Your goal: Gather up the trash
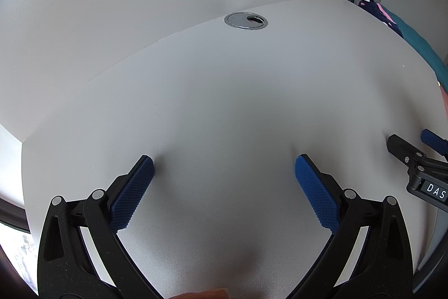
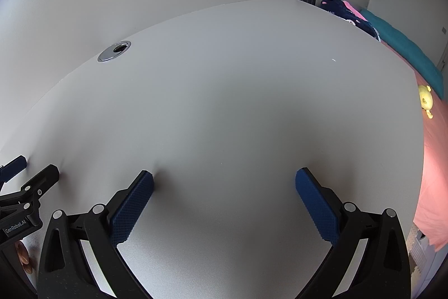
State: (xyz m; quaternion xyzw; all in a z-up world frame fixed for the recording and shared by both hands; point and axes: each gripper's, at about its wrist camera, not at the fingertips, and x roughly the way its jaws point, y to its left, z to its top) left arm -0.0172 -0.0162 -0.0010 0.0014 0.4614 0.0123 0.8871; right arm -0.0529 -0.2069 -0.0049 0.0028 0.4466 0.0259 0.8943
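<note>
No trash shows in either view. My left gripper (image 1: 224,163) is open and empty, its blue pads resting low over the white desk (image 1: 224,91). My right gripper (image 2: 224,177) is open and empty over the same desk (image 2: 238,91). The right gripper also shows at the right edge of the left wrist view (image 1: 408,143), and the left gripper shows at the left edge of the right wrist view (image 2: 33,168); the two sit side by side.
A round chrome cable grommet (image 1: 245,21) is set in the desk near the back wall, also in the right wrist view (image 2: 114,51). To the right of the desk is a bed with pink sheet (image 2: 434,173), teal pillow (image 2: 411,52), dark patterned cloth (image 2: 341,10) and a yellow plush toy (image 2: 426,100).
</note>
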